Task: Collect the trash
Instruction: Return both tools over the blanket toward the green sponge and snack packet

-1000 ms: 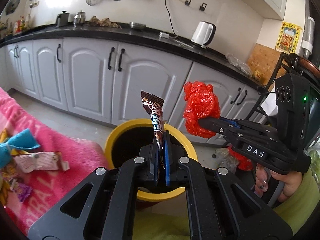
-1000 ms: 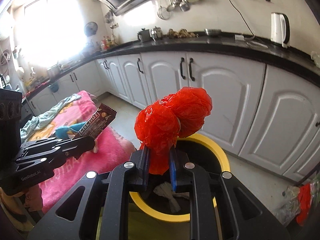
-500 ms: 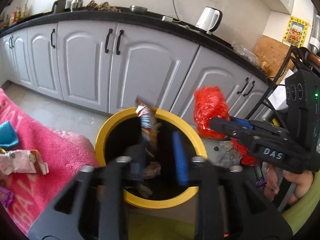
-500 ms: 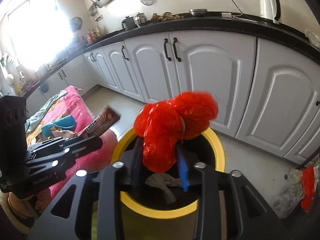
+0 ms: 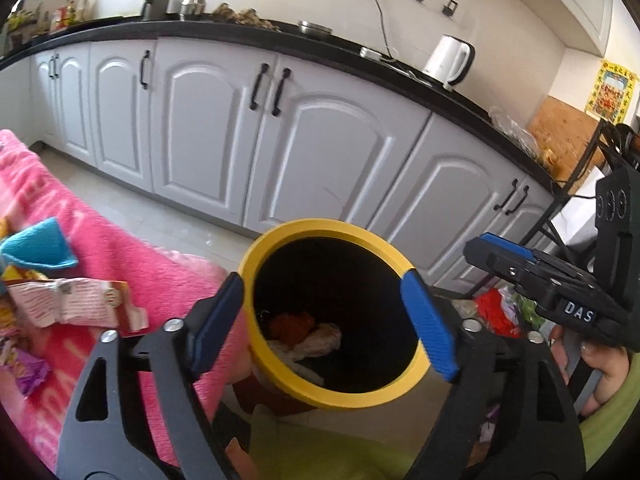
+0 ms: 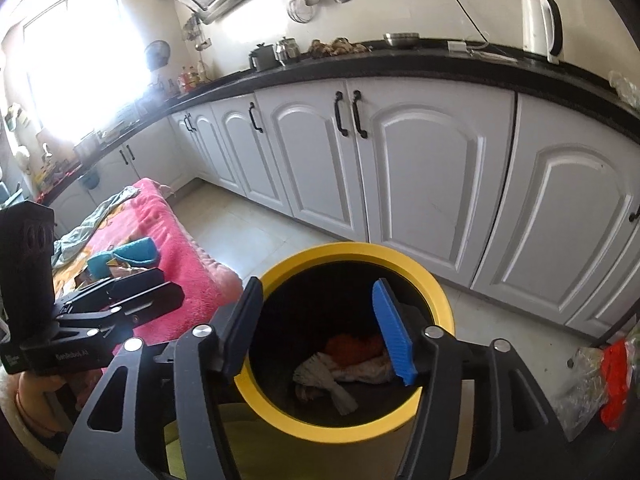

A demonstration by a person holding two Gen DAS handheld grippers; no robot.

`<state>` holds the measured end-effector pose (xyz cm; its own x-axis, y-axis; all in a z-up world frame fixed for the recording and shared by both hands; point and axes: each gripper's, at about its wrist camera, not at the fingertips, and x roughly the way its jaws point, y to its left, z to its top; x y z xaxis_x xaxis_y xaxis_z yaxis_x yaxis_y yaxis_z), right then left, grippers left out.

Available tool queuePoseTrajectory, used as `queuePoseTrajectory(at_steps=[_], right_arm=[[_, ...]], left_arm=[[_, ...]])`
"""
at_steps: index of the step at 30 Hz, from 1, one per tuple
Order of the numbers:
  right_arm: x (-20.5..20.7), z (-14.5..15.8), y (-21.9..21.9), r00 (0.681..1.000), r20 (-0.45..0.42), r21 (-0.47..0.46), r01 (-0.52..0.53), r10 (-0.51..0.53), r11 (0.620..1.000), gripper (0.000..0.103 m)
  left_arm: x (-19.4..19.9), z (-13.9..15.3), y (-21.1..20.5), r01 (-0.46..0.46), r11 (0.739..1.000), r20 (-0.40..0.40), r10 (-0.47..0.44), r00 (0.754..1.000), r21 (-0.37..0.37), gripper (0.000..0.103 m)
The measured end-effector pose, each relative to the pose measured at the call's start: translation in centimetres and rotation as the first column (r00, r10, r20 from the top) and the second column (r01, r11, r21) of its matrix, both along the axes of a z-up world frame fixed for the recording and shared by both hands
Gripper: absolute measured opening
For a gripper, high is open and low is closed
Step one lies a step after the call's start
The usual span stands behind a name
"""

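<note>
A yellow-rimmed black bin (image 5: 280,236) stands on the floor and also shows in the right wrist view (image 6: 436,292). Inside it lie a red plastic bag (image 6: 352,348) and pale crumpled wrappers (image 6: 320,376); the red bag shows in the left wrist view too (image 5: 290,322). My left gripper (image 5: 320,316) is open and empty just above the bin's mouth. My right gripper (image 6: 320,320) is open and empty over the bin as well. More wrappers (image 5: 68,308) lie on the pink blanket (image 5: 100,248) to the left.
White kitchen cabinets (image 5: 304,144) run behind the bin under a black counter. A blue cloth (image 5: 38,248) lies on the blanket. A heap of plastic bags with red in it (image 6: 600,376) sits on the floor to the right of the bin.
Both grippers opened. The chocolate wrapper dropped from the left gripper and the red bag dropped from the right gripper into the bin.
</note>
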<state>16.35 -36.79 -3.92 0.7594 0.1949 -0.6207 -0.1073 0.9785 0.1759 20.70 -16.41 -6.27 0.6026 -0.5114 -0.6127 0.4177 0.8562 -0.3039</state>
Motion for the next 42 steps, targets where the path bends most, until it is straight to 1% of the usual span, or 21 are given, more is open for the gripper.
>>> queuePoseTrajectory(at_steps=[1, 2, 3, 4, 5, 13, 17, 20, 27, 36, 42], right_arm=[[-0.2, 0.2, 0.3, 1.000, 0.011, -0.004, -0.005, 0.005, 1.000, 0.061], [-0.3, 0.4, 0.6, 1.000, 0.019, -0.007, -0.007, 0.007, 1.000, 0.062], [-0.4, 0.5, 0.9, 1.000, 0.027, -0.010, -0.011, 0.012, 1.000, 0.065], [-0.6, 0.8, 1.3, 0.999, 0.039, -0.016, -0.019, 0.019, 1.000, 0.067], [-0.7, 0.9, 1.5, 0.999, 0.045, -0.021, -0.023, 0.024, 1.000, 0.068], [-1.6, 2.2, 4.6, 0.991, 0.101, -0.070, -0.085, 0.092, 0.994, 0.076], [-2.2, 2.6, 6.3, 0.985, 0.115, -0.096, -0.119, 0.130, 0.988, 0.077], [-2.7, 2.9, 7.7, 0.978, 0.129, -0.121, -0.147, 0.162, 0.982, 0.077], [-3.4, 3.5, 10.3, 0.964, 0.144, -0.146, -0.202, 0.223, 0.968, 0.079], [-4.2, 3.8, 13.4, 0.946, 0.150, -0.154, -0.266, 0.288, 0.952, 0.079], [-4.6, 3.5, 16.4, 0.927, 0.137, -0.162, -0.328, 0.350, 0.931, 0.080]], left_arm=[[-0.1, 0.2, 0.3, -0.009, 1.000, 0.003, 0.009, 1.000, -0.002, 0.078], [-0.2, 0.4, 0.8, -0.020, 1.000, 0.008, 0.020, 1.000, -0.005, 0.079], [-0.4, 0.6, 1.3, -0.031, 0.999, 0.014, 0.032, 0.999, -0.008, 0.087], [-0.6, 0.8, 1.7, -0.042, 0.999, 0.019, 0.042, 0.999, -0.008, 0.091], [-0.7, 1.1, 2.1, -0.052, 0.999, 0.025, 0.052, 0.998, -0.010, 0.092], [-2.4, 3.3, 5.3, -0.116, 0.993, 0.086, 0.117, 0.989, -0.020, 0.092], [-3.2, 4.3, 7.3, -0.152, 0.988, 0.110, 0.155, 0.982, -0.034, 0.092], [-3.8, 4.8, 8.6, -0.171, 0.984, 0.116, 0.176, 0.978, -0.050, 0.092], [-5.0, 5.7, 11.6, -0.230, 0.971, 0.134, 0.238, 0.962, -0.070, 0.092], [-6.4, 6.3, 15.4, -0.295, 0.951, 0.150, 0.305, 0.940, -0.089, 0.092], [-7.2, 6.5, 17.6, -0.338, 0.937, 0.154, 0.349, 0.924, -0.090, 0.092]])
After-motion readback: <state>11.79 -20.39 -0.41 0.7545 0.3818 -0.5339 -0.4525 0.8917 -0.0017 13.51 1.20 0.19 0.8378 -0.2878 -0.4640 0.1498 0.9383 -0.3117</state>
